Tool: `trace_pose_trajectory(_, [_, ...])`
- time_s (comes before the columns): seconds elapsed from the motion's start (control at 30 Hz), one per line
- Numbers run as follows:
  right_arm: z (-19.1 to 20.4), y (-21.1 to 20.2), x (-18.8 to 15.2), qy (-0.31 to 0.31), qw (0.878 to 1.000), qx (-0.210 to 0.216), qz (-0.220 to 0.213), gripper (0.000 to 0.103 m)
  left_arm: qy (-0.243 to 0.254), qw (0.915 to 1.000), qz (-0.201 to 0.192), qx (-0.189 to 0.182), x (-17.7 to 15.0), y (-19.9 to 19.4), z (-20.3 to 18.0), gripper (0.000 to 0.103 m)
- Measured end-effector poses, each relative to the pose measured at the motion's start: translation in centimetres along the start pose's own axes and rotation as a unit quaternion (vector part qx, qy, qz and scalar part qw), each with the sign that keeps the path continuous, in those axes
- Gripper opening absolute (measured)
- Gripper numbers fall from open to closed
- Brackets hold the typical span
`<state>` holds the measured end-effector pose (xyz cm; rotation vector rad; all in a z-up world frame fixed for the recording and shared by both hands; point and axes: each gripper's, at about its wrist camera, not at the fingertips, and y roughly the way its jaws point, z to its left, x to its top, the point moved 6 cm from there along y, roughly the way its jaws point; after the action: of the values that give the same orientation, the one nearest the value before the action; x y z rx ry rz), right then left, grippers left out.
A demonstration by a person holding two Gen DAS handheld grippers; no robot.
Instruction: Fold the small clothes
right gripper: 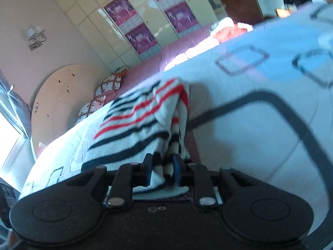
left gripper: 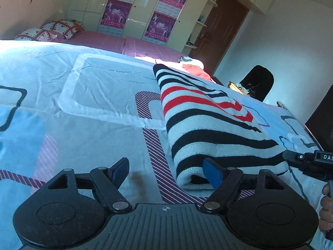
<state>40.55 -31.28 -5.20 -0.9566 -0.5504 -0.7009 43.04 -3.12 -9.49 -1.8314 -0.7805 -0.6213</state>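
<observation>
Right hand-held gripper pinching the striped sweater's near edge; left one released beside it.

Your striped knit sweater (left gripper: 210,123) lies folded lengthwise on the bed's patterned quilt (left gripper: 87,87), running from 6 toward 12 o'clock. Carry the near hem toward 12 o'clock in one low, even sweep, matching edges so the halves stack squarely; use the free side to pin the roll if it slides. Your right hand-held gripper (right gripper: 161,171) is nearly closed, clenched on a bunched fold of the sweater. Your left hand-held gripper (left gripper: 166,173) is spread wide, grasping nothing, its right finger (left gripper: 212,174) just against the rolled edge at 3 o'clock.
</observation>
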Motion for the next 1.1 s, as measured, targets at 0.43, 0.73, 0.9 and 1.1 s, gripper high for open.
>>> trace_pose_trajectory(0.43, [2.1, 5.3, -0.8, -0.156, 0.986, -0.052, 0.037, 0.000, 0.006, 0.9996, 0.026, 0.009, -0.5, 2.2, -0.2, 0.078])
trace_pose_trajectory(0.73, [2.2, 5.5, -1.3, -0.132, 0.988, -0.071, 0.045, 0.000, 0.013, 0.9991, 0.041, 0.006, -0.4, 2.4, -0.4, 0.078])
trace_pose_trajectory(0.9, [2.6, 5.6, -1.2, -0.119, 0.987, -0.092, 0.058, 0.000, 0.024, 0.9981, 0.057, -0.005, 0.2, 2.2, -0.2, 0.078])
trace_pose_trajectory(1.1, [4.0, 1.7, 0.7, -0.095, 0.992, -0.080, 0.009, 0.093, -0.003, 0.9977, 0.031, -0.061, 2.8, 0.9, 0.6, 0.078])
